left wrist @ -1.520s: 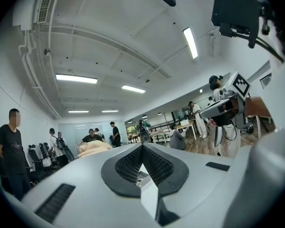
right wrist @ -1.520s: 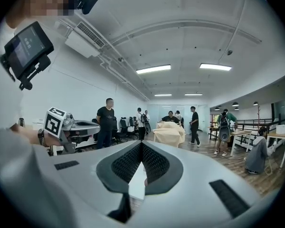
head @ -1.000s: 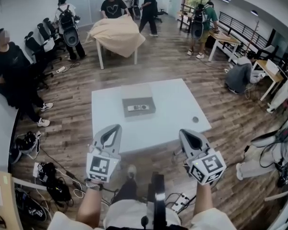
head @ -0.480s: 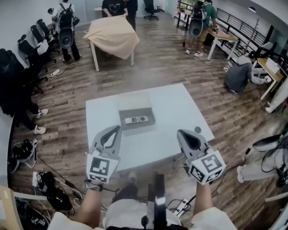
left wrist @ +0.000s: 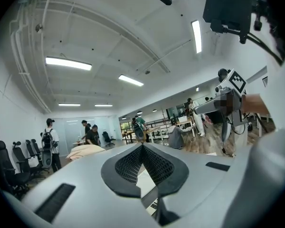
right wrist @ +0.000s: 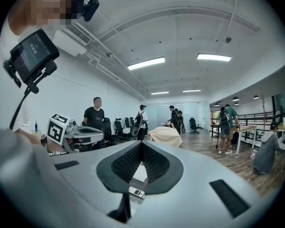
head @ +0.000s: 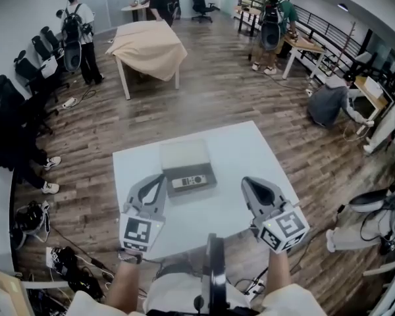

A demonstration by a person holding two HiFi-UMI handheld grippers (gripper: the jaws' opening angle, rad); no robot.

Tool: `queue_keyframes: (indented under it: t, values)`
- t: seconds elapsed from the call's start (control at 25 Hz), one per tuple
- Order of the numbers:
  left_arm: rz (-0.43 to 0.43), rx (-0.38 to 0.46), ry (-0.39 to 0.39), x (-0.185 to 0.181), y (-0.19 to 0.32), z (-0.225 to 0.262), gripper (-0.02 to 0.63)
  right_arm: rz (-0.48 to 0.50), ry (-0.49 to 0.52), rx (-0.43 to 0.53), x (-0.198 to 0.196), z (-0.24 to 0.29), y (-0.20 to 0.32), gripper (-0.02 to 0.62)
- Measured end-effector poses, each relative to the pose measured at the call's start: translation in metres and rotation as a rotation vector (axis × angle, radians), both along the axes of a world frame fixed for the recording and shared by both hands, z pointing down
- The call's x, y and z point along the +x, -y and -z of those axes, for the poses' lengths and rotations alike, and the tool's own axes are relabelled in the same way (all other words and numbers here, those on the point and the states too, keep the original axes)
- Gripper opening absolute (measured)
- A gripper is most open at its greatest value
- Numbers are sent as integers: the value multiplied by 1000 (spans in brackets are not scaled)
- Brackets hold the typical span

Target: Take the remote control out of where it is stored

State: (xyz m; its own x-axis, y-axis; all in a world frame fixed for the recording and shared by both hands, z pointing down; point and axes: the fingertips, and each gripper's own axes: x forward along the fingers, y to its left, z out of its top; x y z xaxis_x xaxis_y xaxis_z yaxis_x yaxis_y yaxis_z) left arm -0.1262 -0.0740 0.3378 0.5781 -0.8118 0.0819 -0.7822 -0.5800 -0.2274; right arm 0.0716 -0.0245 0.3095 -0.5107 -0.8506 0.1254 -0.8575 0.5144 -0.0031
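the remote control (head: pixel 189 181) is lying flat in the nearer, darker half of a shallow grey box (head: pixel 184 155), with its long side running left to right in the head view. the box is sitting near the middle of the white desk (head: pixel 250 153), and its paler half is lying just behind the remote control.

the left gripper (head: pixel 159 179) is pointing about level toward the box, and its jaws are pressing together with nothing between them. in the head view their tips are appearing just beside the box's near left corner; whether they are touching it cannot be told. in the left gripper view (left wrist: pixel 142 146) the dark pads are meeting at their tips, and a sliver of the remote control (left wrist: pixel 154 205) is showing low through the gap beneath them.

the right gripper (head: pixel 248 182) is hanging over the desk to the right of the box, apart from it. its jaws are also closing on each other and carrying nothing. in the right gripper view (right wrist: pixel 141 144) the remote control (right wrist: pixel 137 192) is showing below the joined pads, ahead of the jaws and not between them.

so the remote control is resting in the box ahead of both grippers, between their two lines and nearer the left one.
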Motion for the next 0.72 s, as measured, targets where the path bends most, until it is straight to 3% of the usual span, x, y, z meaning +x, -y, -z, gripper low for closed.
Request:
queue_keyframes:
  t: [0.32, 0.72]
  values:
    - [-17, -40, 15, -12, 64, -14, 0, -1, -16, -41, -16, -15, 66, -2]
    - [-61, -92, 40, -4, 99, -40, -1, -39, -11, -87, -11, -37, 99, -2]
